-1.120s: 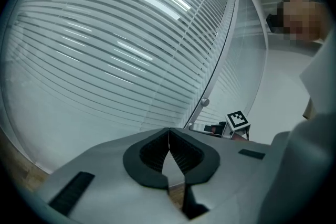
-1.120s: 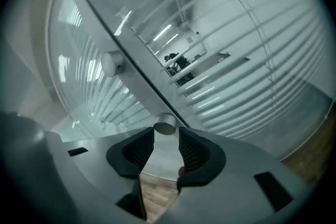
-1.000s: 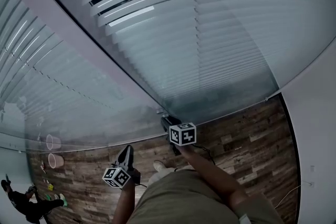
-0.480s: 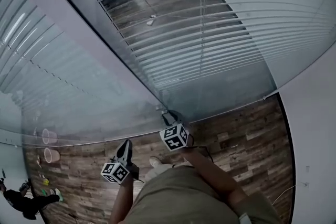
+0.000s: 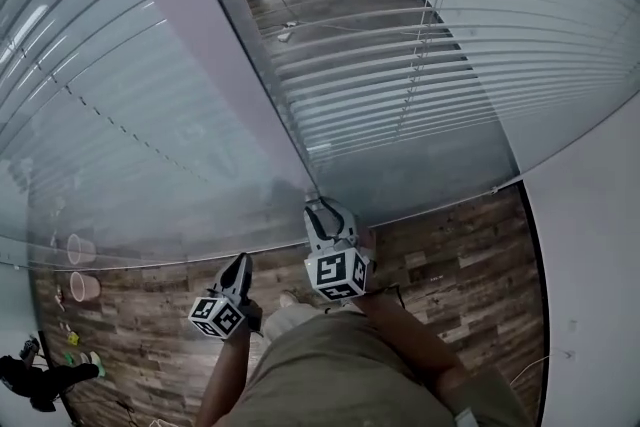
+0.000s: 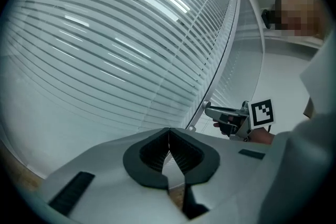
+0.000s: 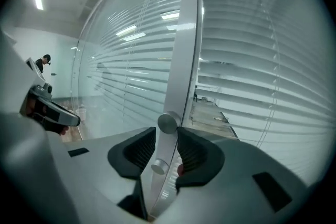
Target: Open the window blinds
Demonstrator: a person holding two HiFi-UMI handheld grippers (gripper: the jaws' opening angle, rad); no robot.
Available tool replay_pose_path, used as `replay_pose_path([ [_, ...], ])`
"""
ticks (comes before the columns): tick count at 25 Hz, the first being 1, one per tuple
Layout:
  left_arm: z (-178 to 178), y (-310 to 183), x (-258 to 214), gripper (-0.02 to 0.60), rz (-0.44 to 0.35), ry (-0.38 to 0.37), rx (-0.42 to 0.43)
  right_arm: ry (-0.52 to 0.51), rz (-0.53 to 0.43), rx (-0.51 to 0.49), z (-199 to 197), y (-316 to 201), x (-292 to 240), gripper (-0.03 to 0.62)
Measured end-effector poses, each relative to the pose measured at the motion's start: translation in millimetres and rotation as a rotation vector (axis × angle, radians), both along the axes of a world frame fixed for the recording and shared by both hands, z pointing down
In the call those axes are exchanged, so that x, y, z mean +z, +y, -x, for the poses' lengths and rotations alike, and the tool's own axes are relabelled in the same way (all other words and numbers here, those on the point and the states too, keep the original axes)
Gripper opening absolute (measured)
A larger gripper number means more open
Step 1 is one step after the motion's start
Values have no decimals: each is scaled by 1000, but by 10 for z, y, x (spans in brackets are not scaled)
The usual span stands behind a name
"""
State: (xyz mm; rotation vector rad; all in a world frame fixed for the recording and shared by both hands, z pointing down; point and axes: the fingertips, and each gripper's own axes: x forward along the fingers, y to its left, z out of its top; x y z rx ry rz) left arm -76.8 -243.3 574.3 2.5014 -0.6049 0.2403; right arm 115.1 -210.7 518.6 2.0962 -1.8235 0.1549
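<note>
Knob for the blinds being worked
The knob is being straddled by the right gripper's jaws, just opened and spread off it; a square pinch is probably needed before twisting. The blinds are hanging behind the glass; the left gripper's jaws are pressed together, empty.

A glass pane is standing in front of the blinds, shutting any gripper off from the slats. A pale frame post is rising beside it. Its knob is sitting between the right gripper's jaws, which have just been opening. A white wall is closing off the right side. Open wood floor is stretching leftward to two cups.
</note>
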Motion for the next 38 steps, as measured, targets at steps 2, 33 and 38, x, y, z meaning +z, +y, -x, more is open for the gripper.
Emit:
replay_pose_path([
  [2, -44, -4, 25, 15, -2, 7, 20, -46, 6, 31, -76, 21, 65, 132],
  [33, 578, -738, 63, 15, 16, 17, 238, -309, -86, 313, -28, -20, -97, 146],
  [38, 652, -776, 44, 15, 15, 24, 226, -177, -11, 323, 0, -46, -77, 129],
])
